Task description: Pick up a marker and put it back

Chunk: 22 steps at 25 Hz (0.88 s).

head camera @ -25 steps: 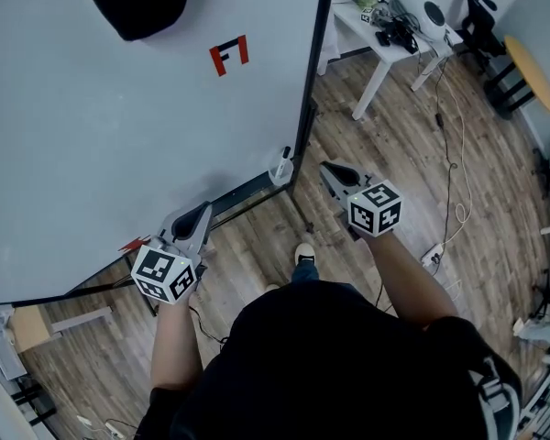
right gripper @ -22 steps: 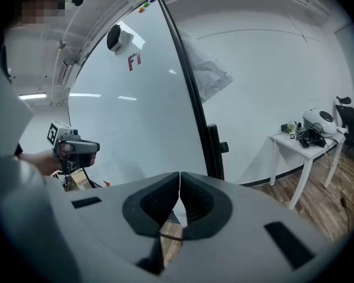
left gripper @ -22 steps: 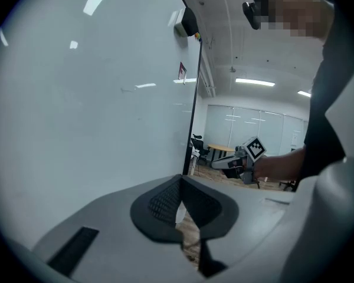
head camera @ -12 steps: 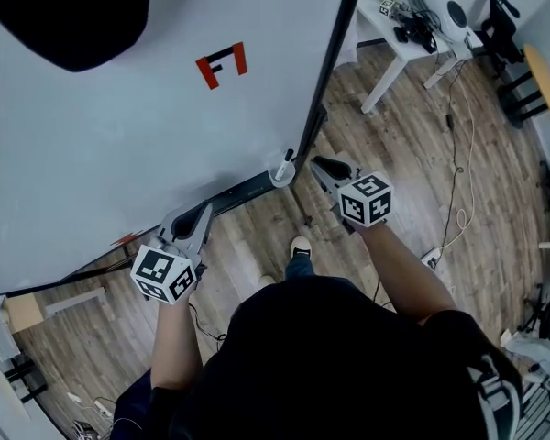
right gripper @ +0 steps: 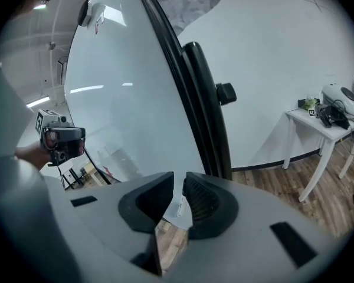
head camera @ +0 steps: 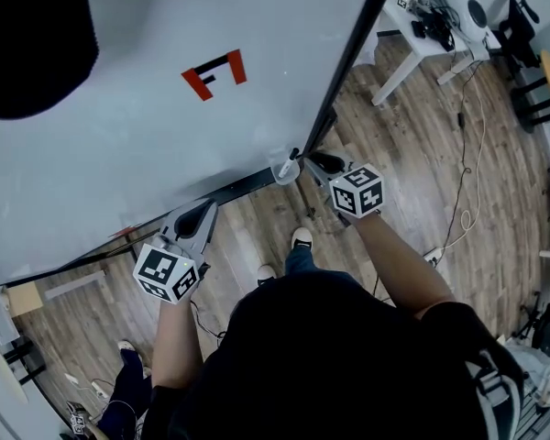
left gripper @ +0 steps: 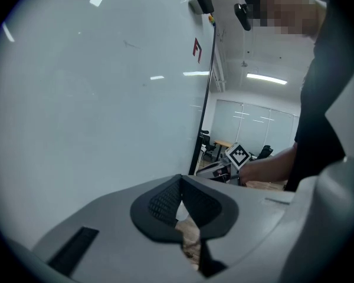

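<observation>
A white marker (head camera: 285, 162) with a black cap stands in a small cup (head camera: 287, 172) at the lower right corner of the whiteboard (head camera: 165, 145). My right gripper (head camera: 312, 161) is just right of that cup, tips close to it. Its jaws have just been opening and stand apart. In the right gripper view the marker (right gripper: 178, 207) shows through the gap of the right gripper (right gripper: 178, 180), with no pad pressing on it. My left gripper (head camera: 202, 213) sits low by the board's bottom rail, and in the left gripper view the left gripper (left gripper: 180, 181) is shut with nothing in it.
The board's black frame post (right gripper: 200, 99) rises just right of the marker. A red mark (head camera: 215, 71) is on the board. A white table (head camera: 412, 44) with gear stands at the back right, cables (head camera: 466, 154) trail across the wooden floor, and another person's feet (head camera: 128, 383) are at lower left.
My right gripper has come down and leftward to the marker cup, and its jaws have parted. The left gripper has sunk slightly near the bottom rail.
</observation>
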Available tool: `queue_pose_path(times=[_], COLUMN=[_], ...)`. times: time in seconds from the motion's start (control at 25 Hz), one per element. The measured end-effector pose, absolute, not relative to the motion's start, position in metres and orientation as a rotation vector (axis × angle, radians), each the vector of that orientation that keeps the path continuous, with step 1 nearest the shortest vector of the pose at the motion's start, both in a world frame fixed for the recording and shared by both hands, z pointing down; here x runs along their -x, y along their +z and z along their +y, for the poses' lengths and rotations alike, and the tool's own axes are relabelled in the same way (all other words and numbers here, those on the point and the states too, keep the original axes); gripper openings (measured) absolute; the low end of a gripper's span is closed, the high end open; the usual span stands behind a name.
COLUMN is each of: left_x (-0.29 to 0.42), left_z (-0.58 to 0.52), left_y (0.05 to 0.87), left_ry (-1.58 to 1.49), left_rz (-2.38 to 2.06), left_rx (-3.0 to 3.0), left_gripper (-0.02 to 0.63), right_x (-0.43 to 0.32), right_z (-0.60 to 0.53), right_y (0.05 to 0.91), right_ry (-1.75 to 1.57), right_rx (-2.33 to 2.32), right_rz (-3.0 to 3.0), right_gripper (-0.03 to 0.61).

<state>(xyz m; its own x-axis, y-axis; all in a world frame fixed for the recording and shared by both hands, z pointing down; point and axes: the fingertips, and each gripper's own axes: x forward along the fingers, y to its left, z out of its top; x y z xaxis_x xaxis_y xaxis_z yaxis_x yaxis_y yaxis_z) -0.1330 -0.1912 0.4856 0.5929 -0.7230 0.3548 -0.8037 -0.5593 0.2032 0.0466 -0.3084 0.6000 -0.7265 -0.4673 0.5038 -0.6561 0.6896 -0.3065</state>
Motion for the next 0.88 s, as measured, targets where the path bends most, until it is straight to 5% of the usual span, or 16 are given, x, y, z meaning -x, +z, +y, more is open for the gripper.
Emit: queue_pose_path(times=[0.88], left_x=[0.13], left_z=[-0.204], left_y=[0.516], left_ry=[0.338], left_rz=[-1.222], left_rx=[-2.41], left_gripper=[0.011], right_x=[-0.022], right_z=[-0.328], right_y=[0.661], right_ry=[0.739], right_rx=[-0.755], right_rz=[-2.445], right_gripper=[0.089])
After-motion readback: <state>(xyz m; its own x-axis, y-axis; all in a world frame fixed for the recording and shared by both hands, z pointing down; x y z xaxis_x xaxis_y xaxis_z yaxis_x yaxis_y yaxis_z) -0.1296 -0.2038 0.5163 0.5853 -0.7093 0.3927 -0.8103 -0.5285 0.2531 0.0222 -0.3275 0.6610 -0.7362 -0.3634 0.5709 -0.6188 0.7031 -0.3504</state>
